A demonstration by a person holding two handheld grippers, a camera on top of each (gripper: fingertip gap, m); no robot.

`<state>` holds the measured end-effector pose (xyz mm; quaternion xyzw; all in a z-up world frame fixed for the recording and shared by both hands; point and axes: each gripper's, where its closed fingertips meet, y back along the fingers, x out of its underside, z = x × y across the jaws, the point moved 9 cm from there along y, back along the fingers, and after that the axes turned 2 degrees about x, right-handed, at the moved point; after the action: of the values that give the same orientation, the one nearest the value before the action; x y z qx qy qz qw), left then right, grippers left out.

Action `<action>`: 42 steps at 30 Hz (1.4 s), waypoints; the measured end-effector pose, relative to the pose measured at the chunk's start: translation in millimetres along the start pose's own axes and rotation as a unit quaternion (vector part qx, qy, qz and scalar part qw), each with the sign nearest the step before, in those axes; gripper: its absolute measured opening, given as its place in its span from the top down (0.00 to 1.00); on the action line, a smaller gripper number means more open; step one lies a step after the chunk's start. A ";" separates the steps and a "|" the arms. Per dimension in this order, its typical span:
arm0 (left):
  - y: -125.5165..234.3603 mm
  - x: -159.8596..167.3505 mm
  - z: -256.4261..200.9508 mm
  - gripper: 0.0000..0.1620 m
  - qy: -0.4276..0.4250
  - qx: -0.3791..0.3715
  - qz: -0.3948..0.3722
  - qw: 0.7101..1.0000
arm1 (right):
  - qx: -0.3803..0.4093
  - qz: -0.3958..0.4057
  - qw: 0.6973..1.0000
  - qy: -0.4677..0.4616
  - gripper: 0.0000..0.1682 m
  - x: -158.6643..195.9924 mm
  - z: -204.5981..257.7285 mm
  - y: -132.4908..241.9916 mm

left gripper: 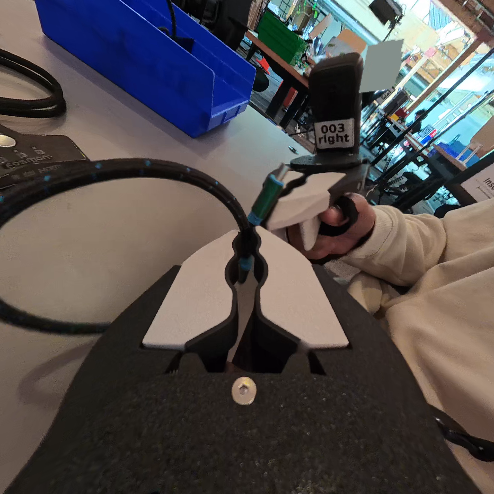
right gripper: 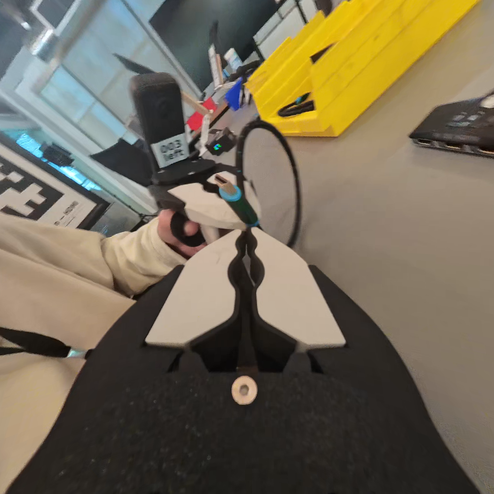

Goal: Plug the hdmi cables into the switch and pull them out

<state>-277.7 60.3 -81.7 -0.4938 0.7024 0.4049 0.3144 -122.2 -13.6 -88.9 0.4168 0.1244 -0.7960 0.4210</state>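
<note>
Switch (left gripper: 29, 157) far left, flat black box, matte, low on the grey table (left gripper: 120, 240); ports not visible from here; nothing plugged in that I can see.

Cable (left gripper: 160, 168) arcs right of the switch in a stiff loop; black braid with blue flecks, springy by my guess.

Left gripper (left gripper: 247, 240), well right of the switch, fingers pressed together on the cable just behind the plug.

Plug (left gripper: 267, 195), further right again, raised off the table; green barrel, blue rings, flat metal tip pointing up and away.

Right gripper (right gripper: 247, 235) pinches the plug's lower end.

To do it well: turn the metal tip level towards the switch; let the right lead and the left feed slack so the loop doesn't twist; push straight, no rocking.
</note>
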 end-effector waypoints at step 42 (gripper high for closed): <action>0.1 0.9 6.5 0.97 0.083 0.053 -0.014 0.995 | 0.049 0.032 0.994 0.090 1.00 1.2 -4.2 2.5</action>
<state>-277.9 65.6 -85.5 -0.5181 0.7393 0.3208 0.2864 -118.3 -13.6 -92.1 0.5112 0.1089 -0.7462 0.4122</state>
